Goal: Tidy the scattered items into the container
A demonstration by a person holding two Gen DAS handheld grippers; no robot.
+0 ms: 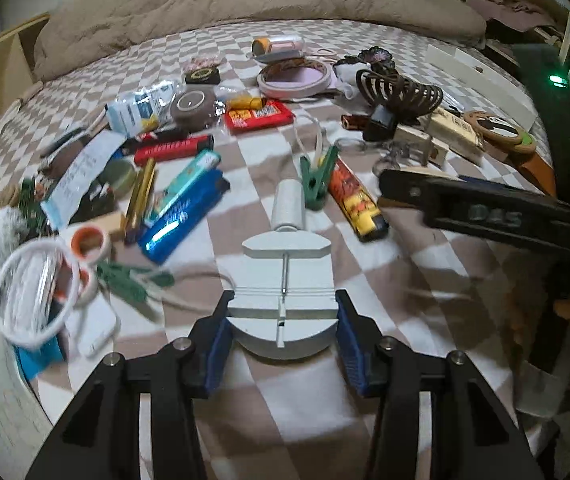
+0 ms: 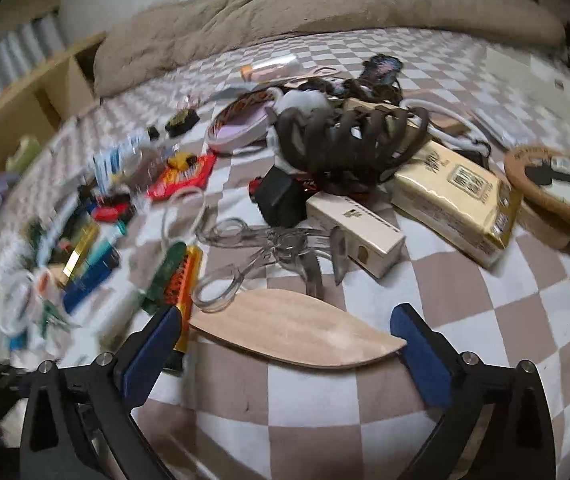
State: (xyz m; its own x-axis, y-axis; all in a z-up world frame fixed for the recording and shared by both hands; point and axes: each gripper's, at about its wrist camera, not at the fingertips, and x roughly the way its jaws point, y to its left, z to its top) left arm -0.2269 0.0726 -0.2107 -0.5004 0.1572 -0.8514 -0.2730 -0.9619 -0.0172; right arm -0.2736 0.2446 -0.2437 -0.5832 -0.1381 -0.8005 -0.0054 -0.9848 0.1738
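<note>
While the left hand-held gripper is clamped on a grey metal tool, lifted for the container, which is not in view, the right hand-held gripper stands wide apart around a wooden leaf on the bed, ready to close.

Black tool, blue pads, seemingly silver screws.

L tool clamps grey gadget over checkered bedspread.
</note>
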